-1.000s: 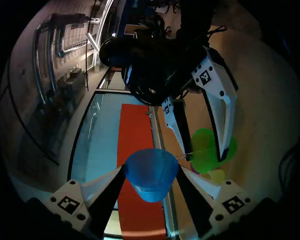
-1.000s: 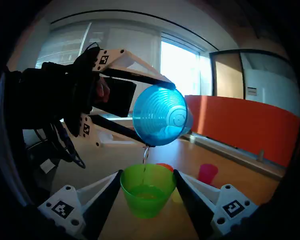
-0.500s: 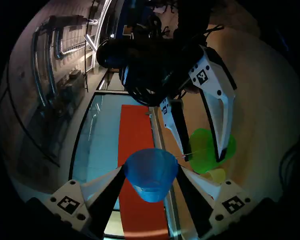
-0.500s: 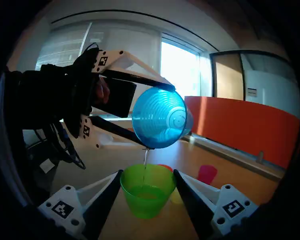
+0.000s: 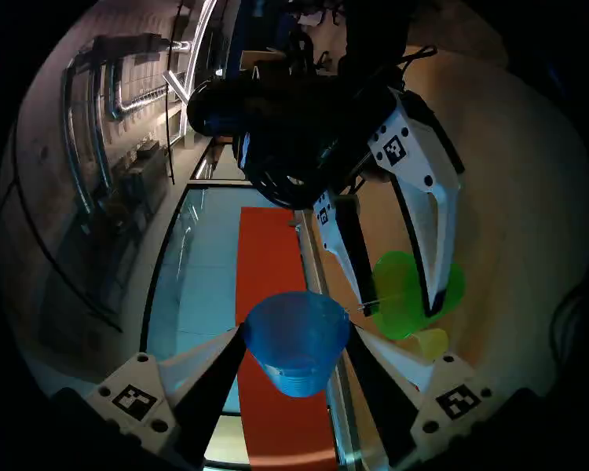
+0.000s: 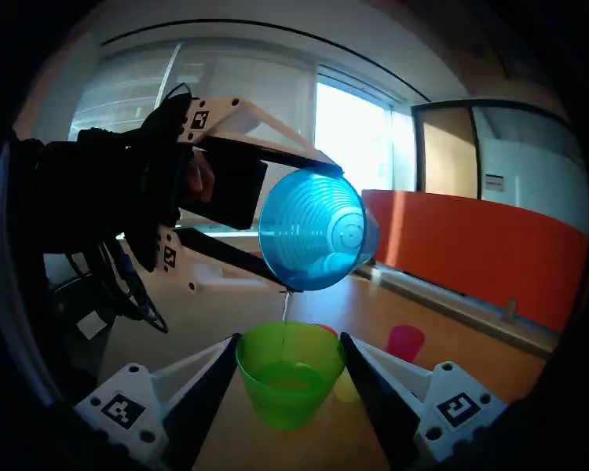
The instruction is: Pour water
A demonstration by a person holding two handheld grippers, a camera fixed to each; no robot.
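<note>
Just above the right gripper, the tilted blue cup in the left gripper bars the way up, a yellow cup and a pink cup stand ahead-right, and bare table lies open ahead-left.

Tilted blue cup trickles water into the green cup (gripped by the right tongs).

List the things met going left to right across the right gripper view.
Hand in a black glove → tipped blue translucent plastic cup → small pink plastic cup → orange wall panel.
</note>
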